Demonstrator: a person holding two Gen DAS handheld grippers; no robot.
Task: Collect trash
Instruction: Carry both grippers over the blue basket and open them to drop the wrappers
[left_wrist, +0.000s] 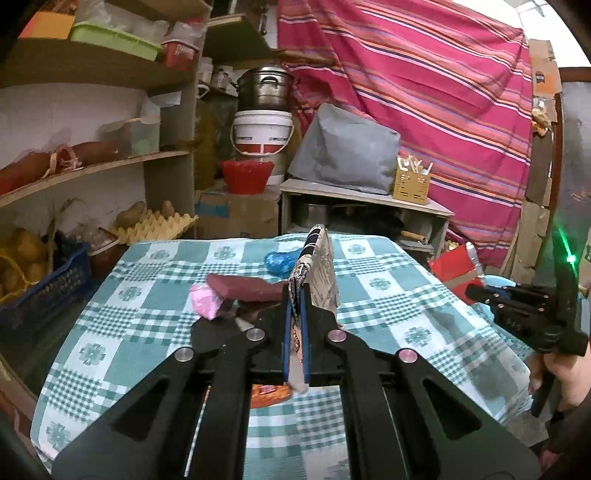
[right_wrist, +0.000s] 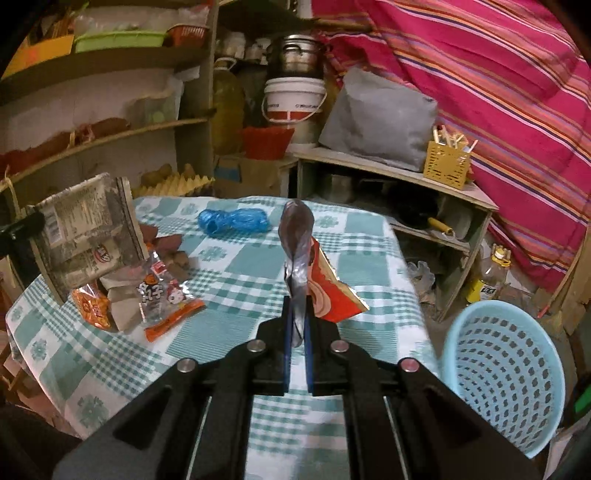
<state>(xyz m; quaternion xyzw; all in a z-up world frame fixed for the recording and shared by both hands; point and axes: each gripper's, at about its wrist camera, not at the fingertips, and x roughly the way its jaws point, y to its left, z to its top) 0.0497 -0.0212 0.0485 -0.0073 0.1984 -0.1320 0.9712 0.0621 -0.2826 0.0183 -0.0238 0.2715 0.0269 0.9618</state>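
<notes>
Left gripper (left_wrist: 295, 306) clamped on a flattened printed carton (left_wrist: 320, 266); right gripper (right_wrist: 298, 317) pinching a red snack wrapper (right_wrist: 332, 291). Best carried level over the blue basket (right_wrist: 506, 373), releasing only above its rim.

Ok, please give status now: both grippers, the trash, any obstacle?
Left gripper shut on flattened carton. Right gripper shut on red snack wrapper. Blue basket beside table, path clear. More wrappers on tablecloth.
</notes>
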